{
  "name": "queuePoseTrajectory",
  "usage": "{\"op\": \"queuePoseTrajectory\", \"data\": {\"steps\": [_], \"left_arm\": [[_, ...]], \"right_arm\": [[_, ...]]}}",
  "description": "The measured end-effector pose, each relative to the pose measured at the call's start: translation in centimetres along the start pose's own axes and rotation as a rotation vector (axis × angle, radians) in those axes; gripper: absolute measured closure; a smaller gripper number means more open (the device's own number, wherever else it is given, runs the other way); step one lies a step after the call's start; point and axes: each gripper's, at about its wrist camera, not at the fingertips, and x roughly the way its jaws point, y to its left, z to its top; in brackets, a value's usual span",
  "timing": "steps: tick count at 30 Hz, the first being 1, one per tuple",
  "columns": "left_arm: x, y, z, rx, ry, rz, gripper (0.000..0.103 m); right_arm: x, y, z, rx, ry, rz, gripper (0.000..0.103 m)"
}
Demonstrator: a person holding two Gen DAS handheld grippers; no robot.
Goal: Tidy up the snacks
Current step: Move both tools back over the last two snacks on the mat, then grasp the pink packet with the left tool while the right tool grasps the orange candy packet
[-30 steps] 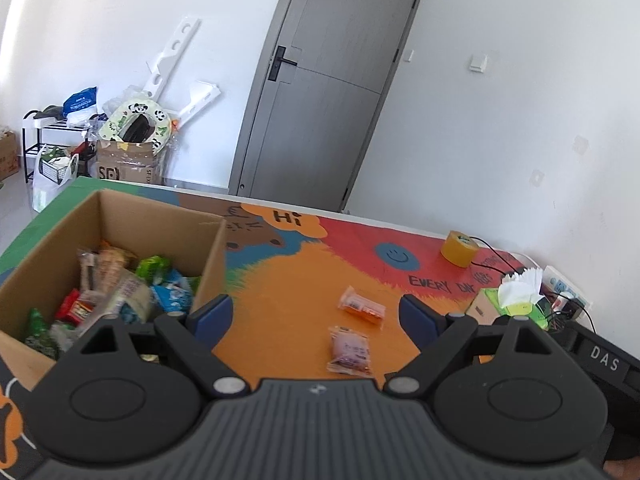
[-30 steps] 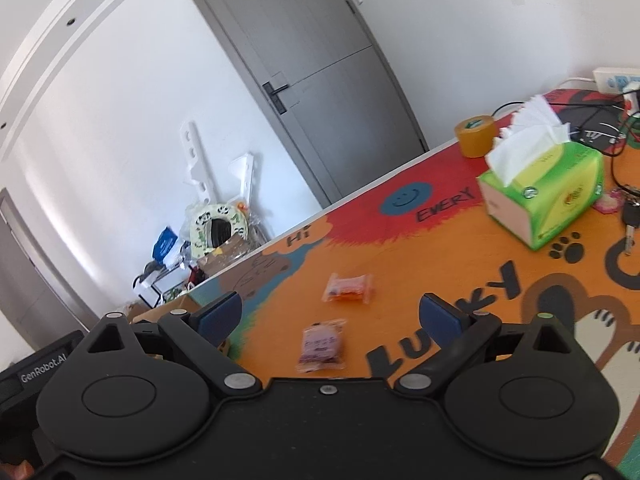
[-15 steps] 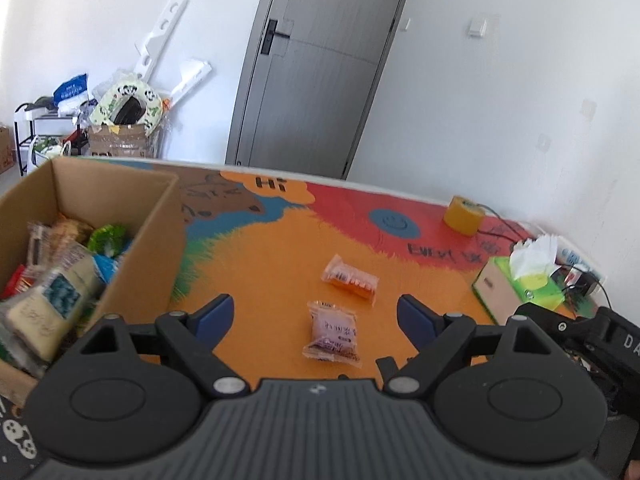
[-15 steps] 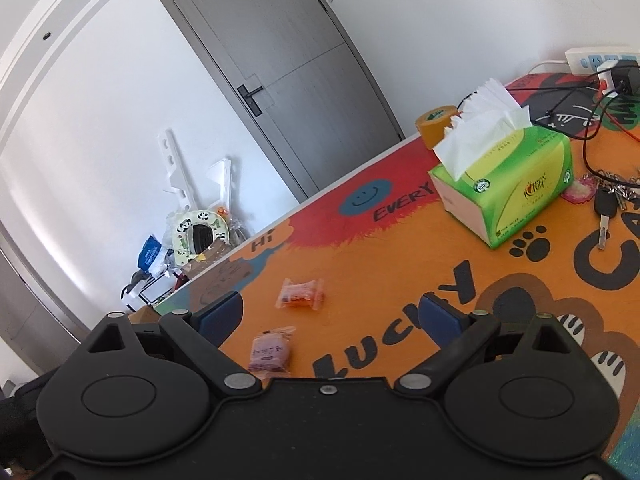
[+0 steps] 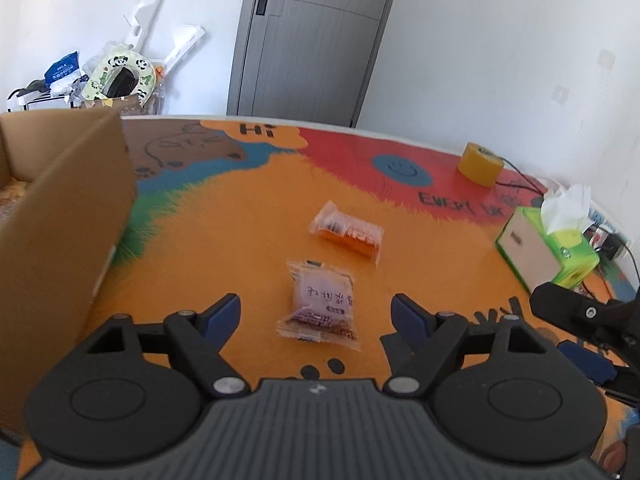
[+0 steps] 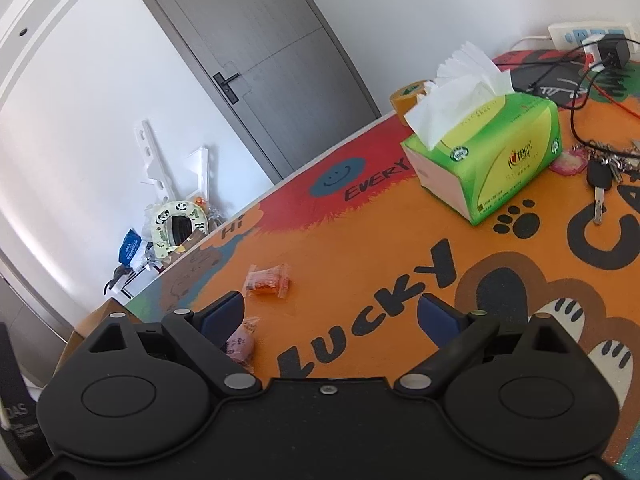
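A pink snack packet (image 5: 322, 301) lies flat on the orange mat, and an orange snack packet (image 5: 347, 232) lies just beyond it. My left gripper (image 5: 316, 314) hovers over the near end of the pink packet; its jaws are closing, with the packet in line between them and the pads clear of it. The cardboard box (image 5: 60, 216) stands at the left, its contents mostly out of sight. My right gripper (image 6: 330, 314) is open over the mat with nothing between its fingers. In the right wrist view the orange packet (image 6: 268, 280) lies ahead and the pink packet (image 6: 240, 344) shows partly behind the left finger.
A green tissue box (image 5: 548, 244) and a roll of yellow tape (image 5: 480, 164) stand on the right of the mat. Keys (image 6: 600, 176), cables and a power strip (image 6: 588, 34) lie at the far right. Clutter (image 5: 120, 76) sits on the floor by the wall beyond the table.
My left gripper has moved right and down from the box toward the pink packet, and its jaws have narrowed a little. My right gripper has sunk slightly and swung right, toward the tissue box.
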Motion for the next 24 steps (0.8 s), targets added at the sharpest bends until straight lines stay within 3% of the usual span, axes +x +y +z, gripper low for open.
{"op": "queuePoseTrajectory", "data": {"steps": [4, 6, 22, 23, 24], "left_arm": [[1.3, -0.3, -0.5, 0.006, 0.032, 0.018, 0.042], [1.6, -0.3, -0.9, 0.01, 0.031, 0.025, 0.056], [-0.4, 0.8, 0.3, -0.02, -0.031, -0.002, 0.072], [-0.5, 0.9, 0.5, -0.024, -0.034, -0.008, 0.075], [-0.6, 1.1, 0.6, -0.029, -0.037, -0.013, 0.086]], "right_arm": [[0.4, -0.3, -0.1, 0.002, 0.006, -0.001, 0.008], [0.6, -0.4, -0.1, 0.007, 0.009, -0.001, 0.008], [1.7, 0.7, 0.8, -0.022, 0.012, 0.026, 0.008], [1.8, 0.8, 0.9, -0.024, 0.013, 0.03, 0.008], [2.0, 1.0, 1.0, -0.027, 0.014, 0.033, 0.008]]}}
